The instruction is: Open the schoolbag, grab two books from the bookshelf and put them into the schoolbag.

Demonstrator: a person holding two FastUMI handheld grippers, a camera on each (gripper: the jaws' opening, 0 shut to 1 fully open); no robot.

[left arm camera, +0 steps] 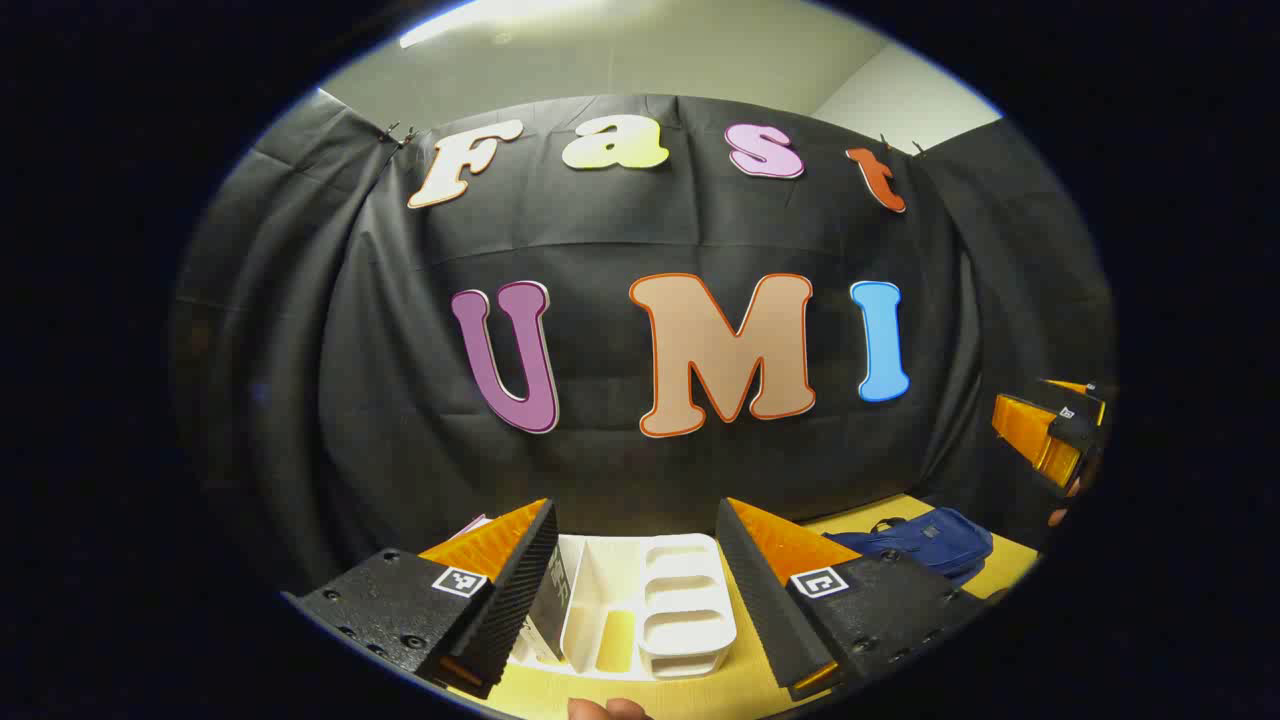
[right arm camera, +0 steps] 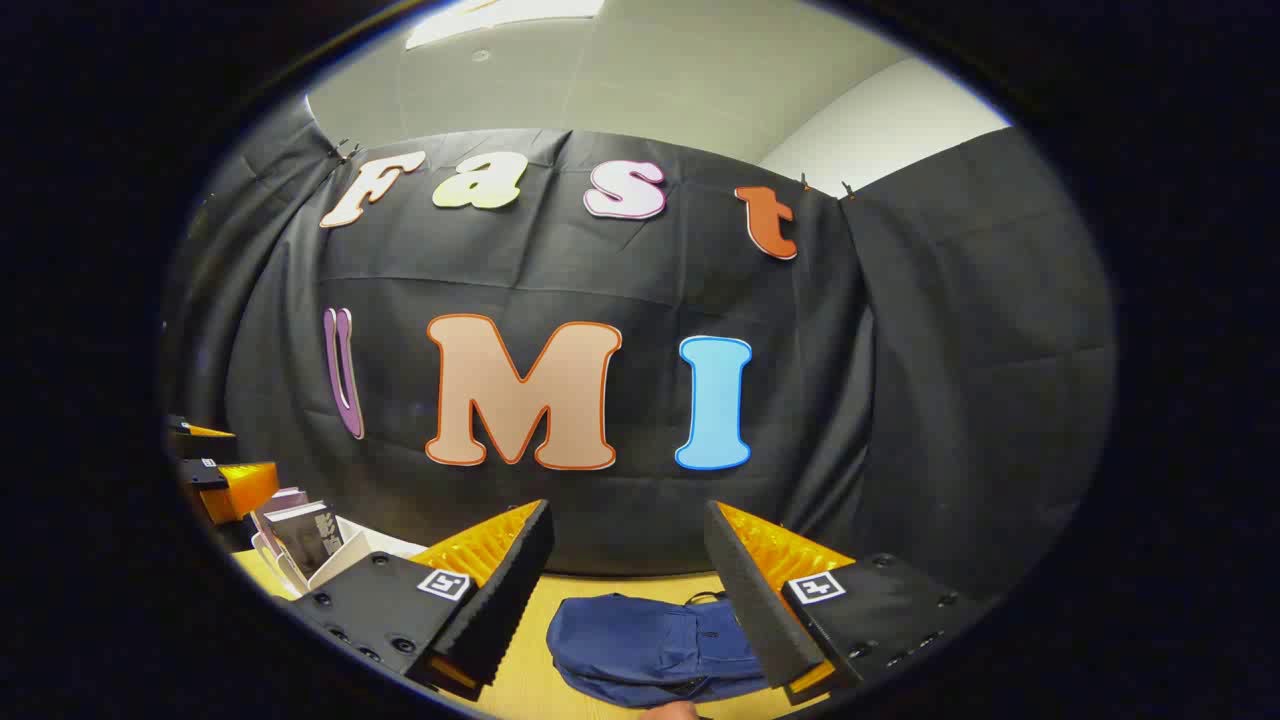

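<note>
Claws both hang open above the yellow bench [right arm camera: 520, 665], holding nothing. Between the left claw [left arm camera: 636, 590] fingers stands the white bookshelf [left arm camera: 690, 610], a book [left arm camera: 548, 605] upright in its left slot. Below the right claw [right arm camera: 627, 590] lies the blue schoolbag [right arm camera: 640, 645], flat on the bench, well apart from the bookshelf.

A staged recording booth inside an office-like room

Black cloth [right arm camera: 950, 330], clipped up in folds, walls off a yellow bench [left arm camera: 620, 695]; above it show plain white walls [right arm camera: 880, 120] and a ceiling light panel [right arm camera: 500, 15], while a white desk organiser [left arm camera: 650, 605] suggests a study corner.
</note>
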